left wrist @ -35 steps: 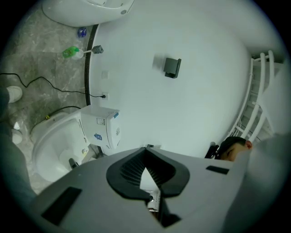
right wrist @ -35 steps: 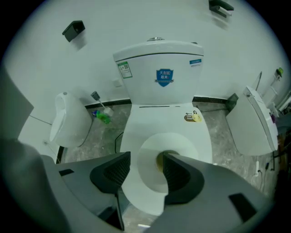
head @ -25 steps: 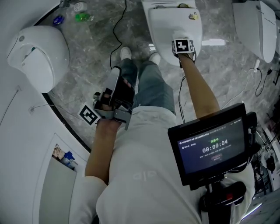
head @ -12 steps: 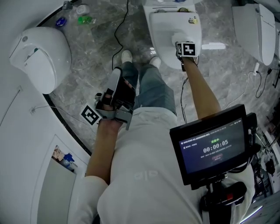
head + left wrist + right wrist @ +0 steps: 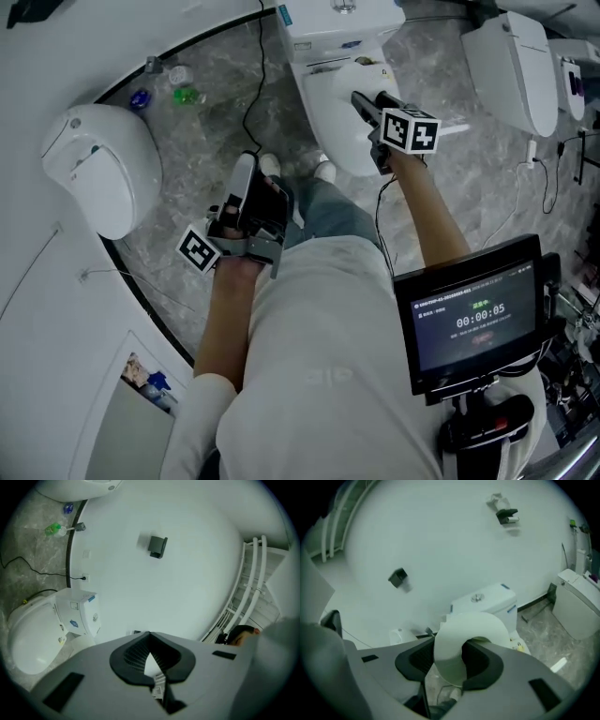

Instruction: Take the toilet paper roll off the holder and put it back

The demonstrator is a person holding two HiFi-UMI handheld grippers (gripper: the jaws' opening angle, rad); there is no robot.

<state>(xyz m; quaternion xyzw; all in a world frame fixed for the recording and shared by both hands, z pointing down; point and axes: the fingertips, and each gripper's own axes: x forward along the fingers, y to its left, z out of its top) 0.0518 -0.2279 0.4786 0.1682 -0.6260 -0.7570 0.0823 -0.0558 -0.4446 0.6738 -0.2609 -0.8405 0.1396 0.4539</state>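
Roll (image 5: 471, 625) sat pinched in my right gripper (image 5: 454, 660), jaws just closed on it; left gripper (image 5: 150, 641) was closed, empty. I needed gentle pressure, core aimed at the likely wall holder (image 5: 397, 577).

Open white wall (image 5: 440, 541) ahead — only a small black fitting (image 5: 397, 577) and the toilet tank (image 5: 485, 602) in the way.

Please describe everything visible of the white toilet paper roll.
The white toilet paper roll is a thick ring of soft-looking paper with an open core. The right claw, whose jaws have just been closing, pinches one side of the ring, one jaw seemingly inside the core. Only the claw touches it; it hangs in the air.
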